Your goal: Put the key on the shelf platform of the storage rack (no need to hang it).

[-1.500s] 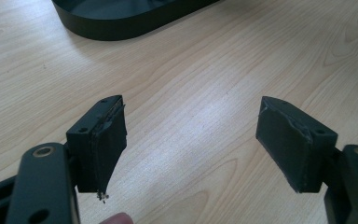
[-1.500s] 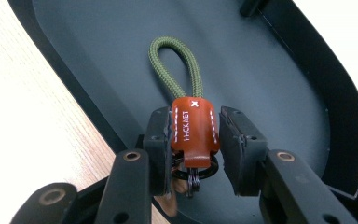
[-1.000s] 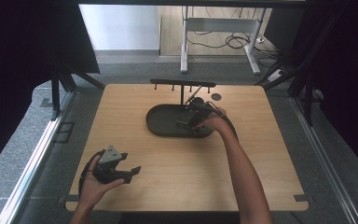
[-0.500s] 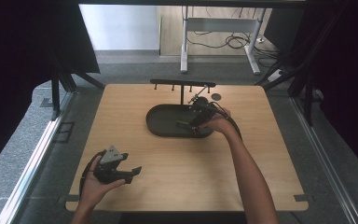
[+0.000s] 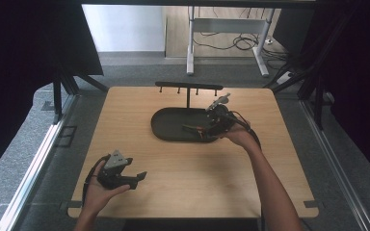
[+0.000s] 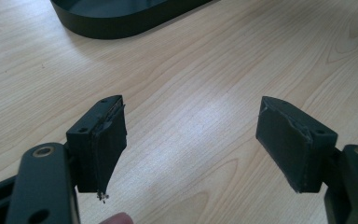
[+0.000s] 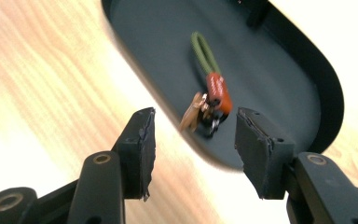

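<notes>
Black oval tray (image 5: pixel 171 126) sits mid-table on the wooden table (image 5: pixel 183 192), with a T-shaped rack with pegs (image 5: pixel 189 87) rising from its far edge. Inside the tray, near its right end: a keychain (image 7: pixel 208 95), made up of an olive-green loop, orange tag, brass-coloured key and small dark metal bits. It lies flat on the tray floor, close to the near rim. Rest of the tray floor looks bare.

Right gripper (image 7: pixel 193 140) is over the tray's right end, jaws spread, nothing between them; the keychain lies just beyond the tips, no contact.

Left gripper (image 6: pixel 191 140) is at the near-left of the table, well apart from the tray, jaws wide apart and empty, over bare wood.
</notes>
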The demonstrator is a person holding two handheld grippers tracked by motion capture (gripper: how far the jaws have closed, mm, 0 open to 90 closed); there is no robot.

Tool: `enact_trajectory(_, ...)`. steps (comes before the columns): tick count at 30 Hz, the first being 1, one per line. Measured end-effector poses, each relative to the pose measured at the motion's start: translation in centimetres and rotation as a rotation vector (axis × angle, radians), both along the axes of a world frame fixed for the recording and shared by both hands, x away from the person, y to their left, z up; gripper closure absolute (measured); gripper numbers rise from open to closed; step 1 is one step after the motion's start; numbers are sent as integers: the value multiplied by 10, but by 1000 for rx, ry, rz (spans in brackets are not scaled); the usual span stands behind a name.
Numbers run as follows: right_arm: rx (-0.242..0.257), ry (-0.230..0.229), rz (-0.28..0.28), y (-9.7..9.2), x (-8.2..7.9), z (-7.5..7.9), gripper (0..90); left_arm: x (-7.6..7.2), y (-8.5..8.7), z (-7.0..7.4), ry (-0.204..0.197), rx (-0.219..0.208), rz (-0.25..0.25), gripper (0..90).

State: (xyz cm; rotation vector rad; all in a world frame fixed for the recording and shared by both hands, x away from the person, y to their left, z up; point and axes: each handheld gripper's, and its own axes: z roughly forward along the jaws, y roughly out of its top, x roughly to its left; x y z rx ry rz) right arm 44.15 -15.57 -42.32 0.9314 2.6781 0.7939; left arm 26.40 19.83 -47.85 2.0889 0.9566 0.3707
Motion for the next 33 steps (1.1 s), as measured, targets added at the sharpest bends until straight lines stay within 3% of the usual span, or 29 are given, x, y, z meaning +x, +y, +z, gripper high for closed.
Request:
enact_trajectory(12, 77, -37, -1, -32, -45, -5, 493, -1, -3, -1, 0, 12, -3, 247)
enact_trajectory(13, 88, -39, 3, -38, -53, -8, 493, 0, -4, -1, 0, 15, -5, 246)
enact_trajectory(19, 91, -50, -7, -51, -69, -17, 492, 0, -6, -2, 5, 18, -7, 247)
enact_trajectory(25, 133, -29, -1, -67, -93, -37, 492, -1, -6, -2, 4, 18, -8, 247)
enact_trajectory(33, 141, -13, -17, -77, -107, -55, 486, -1, -8, -3, 6, 26, -11, 246)
